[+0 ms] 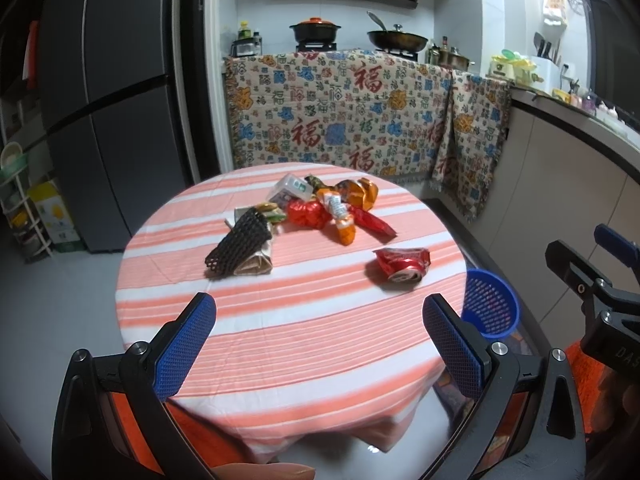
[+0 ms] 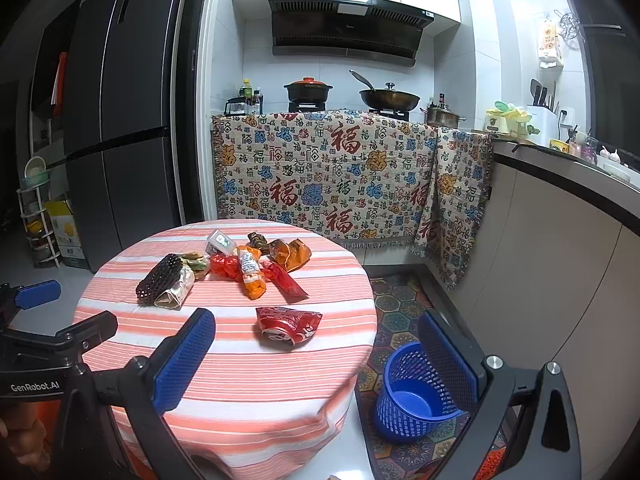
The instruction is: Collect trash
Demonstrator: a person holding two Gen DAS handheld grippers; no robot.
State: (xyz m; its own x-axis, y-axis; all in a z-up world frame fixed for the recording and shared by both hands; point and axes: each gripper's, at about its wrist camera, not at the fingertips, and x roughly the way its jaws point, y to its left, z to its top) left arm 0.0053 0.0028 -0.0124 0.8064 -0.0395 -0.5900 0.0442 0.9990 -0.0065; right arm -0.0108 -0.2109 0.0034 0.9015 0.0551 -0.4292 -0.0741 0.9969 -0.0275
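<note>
Both blue-padded grippers, left (image 1: pixel 319 344) and right (image 2: pixel 316 360), hang with jaws wide apart over the pink-striped round table (image 2: pixel 248 384), "GenRobot.AI" on one, crushed red soda can (image 2: pixel 289 326) nearest, blue mesh bin (image 2: pixel 414 394) on the floor.

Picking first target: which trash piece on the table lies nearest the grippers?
The crushed red soda can, lying alone at the near side of the striped table; every other piece sits in the cluster farther back.

"GenRobot.AI": left gripper (image 2: pixel 38 294) body | "福": patterned cloth (image 2: pixel 320 176)
</note>
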